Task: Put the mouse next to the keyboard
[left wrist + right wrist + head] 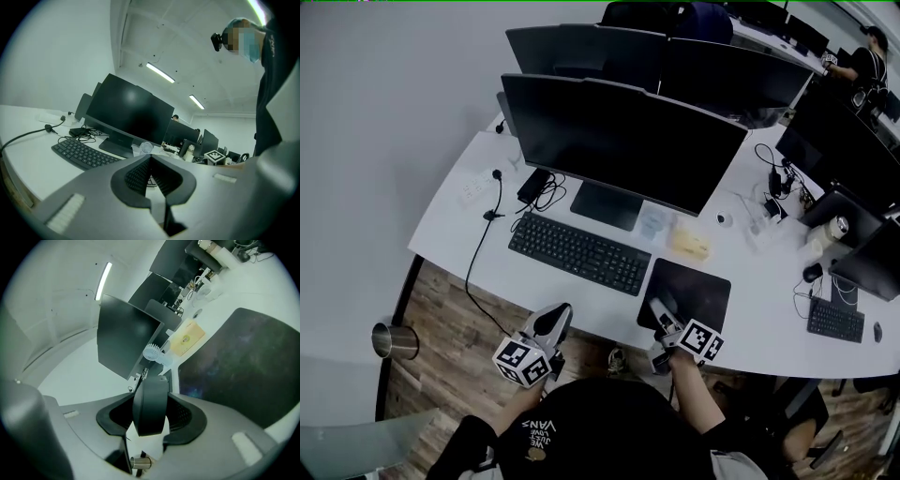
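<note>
The black plastic computer mouse is clamped edgewise between the right gripper's partly spread jaws. It is at the near edge of the black rectangular mouse pad, to the right of the black keyboard on the white desk. The left gripper's jaws are closed together on nothing, by the desk's front edge.

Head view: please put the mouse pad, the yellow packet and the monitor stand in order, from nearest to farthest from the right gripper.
From the right gripper, which holds the mouse:
1. Mouse pad: just beside its tips, at the desk's near edge.
2. Yellow packet: behind the pad.
3. Monitor stand: farther back and to the left, behind the keyboard.
</note>
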Demonstrator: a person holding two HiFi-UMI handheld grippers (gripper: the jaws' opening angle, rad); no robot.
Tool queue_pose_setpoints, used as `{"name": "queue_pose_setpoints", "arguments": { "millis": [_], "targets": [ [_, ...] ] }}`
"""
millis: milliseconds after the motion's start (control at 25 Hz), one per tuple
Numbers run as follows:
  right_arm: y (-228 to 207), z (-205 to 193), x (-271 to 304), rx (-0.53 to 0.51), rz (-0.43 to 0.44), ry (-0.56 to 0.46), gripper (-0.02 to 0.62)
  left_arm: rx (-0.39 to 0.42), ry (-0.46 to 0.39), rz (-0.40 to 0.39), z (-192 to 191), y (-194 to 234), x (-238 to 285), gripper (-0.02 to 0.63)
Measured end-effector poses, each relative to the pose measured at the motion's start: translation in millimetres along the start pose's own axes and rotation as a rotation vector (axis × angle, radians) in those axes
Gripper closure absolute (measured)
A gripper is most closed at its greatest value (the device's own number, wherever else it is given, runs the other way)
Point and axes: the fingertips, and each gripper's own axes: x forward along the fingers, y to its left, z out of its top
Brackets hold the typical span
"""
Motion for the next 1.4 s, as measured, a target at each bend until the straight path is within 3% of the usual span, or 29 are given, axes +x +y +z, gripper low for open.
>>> {"name": "queue_pose_setpoints", "arguments": {
  "millis": [400,1040,1200,1400],
  "targets": [
    [-49,39,32,0.051,-0.078,-0.029,0.411,0.000,0.046,-0.021,-16,-22,37,0.604],
    [-75,58,63,0.179,-0.226,-0.241,0.411,0.024,0.125,-0.177,13,16,87,0.604],
    [-80,55,67,0.131,-0.322,-0.231,0.411,0.013,0.153,-0.208,16,30,93,0.604],
    [-83,48,65,-0.013,-0.488,-0.169,0.397,0.004,0.167,-0.261,19,38,97,0.604]
  ]
}}
